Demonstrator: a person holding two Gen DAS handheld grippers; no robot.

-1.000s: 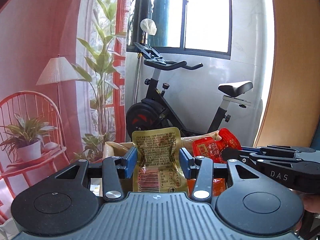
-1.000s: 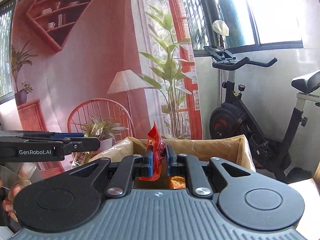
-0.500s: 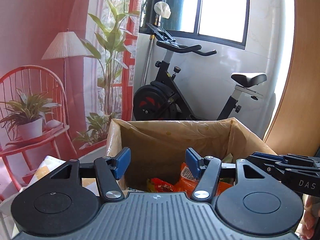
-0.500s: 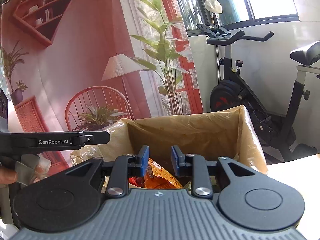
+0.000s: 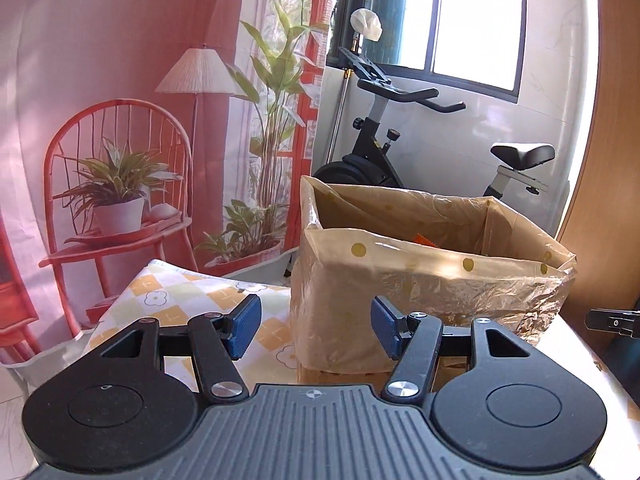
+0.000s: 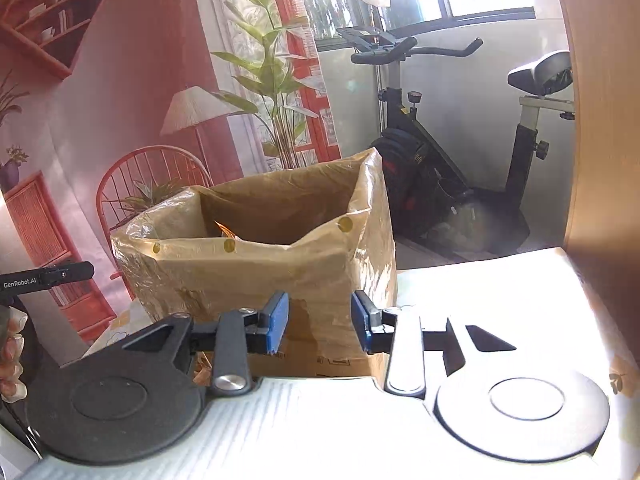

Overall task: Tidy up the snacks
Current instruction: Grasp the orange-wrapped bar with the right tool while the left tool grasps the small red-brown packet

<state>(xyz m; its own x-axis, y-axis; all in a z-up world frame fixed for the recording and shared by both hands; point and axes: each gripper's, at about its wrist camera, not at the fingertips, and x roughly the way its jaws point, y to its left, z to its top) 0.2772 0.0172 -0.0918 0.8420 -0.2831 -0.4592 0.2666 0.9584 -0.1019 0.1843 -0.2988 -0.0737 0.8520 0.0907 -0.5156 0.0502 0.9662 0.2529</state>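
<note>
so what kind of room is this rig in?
Probably a home room staged for recording: an exercise bike stands by the window, a printed backdrop of chair and plants hangs beside it, and a lined cardboard box sits on a tablecloth.

Orange snack packet (image 5: 427,241) inside lined box (image 5: 400,280)

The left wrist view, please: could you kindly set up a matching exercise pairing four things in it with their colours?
Things:
1. box liner
2. finger pads
3. bike seat
4. tablecloth

Colours:
A. black
B. yellow and white checks
C. blue
D. shiny gold with dots

Pairs: 1-D, 2-C, 3-A, 4-B
</note>
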